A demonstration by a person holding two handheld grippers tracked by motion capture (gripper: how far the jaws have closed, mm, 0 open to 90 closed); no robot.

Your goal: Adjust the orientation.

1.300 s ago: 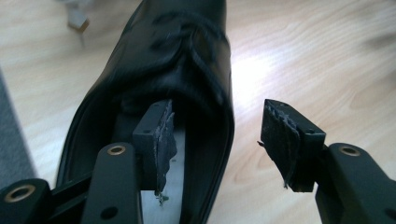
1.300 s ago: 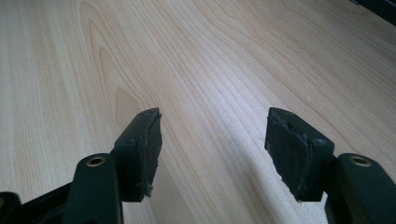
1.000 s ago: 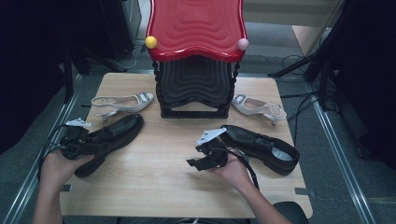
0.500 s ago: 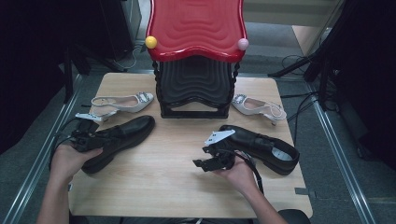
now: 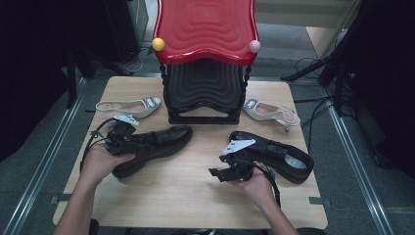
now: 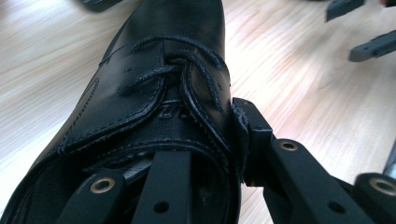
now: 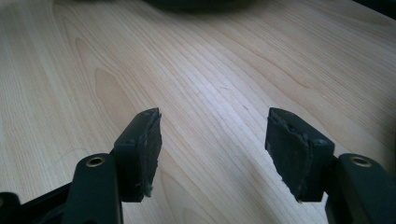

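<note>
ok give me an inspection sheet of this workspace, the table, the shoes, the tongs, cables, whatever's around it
Surface: light wooden table, bare at the near edge.
Job's things: left black lace-up shoe gripped at its opening; right black shoe lies on the table, ungripped.
Clutter: two pale heeled sandals, left sandal and right sandal, flank a black stand with a red wavy top bearing a yellow ball and a pink ball.
Grippers: left tongs have just closed on the left shoe's side wall, one jaw inside, one outside; right tongs open over bare wood.
Cables: black cable loops from the left tongs.
Surroundings: grey floor, metal rails, dark equipment.
</note>
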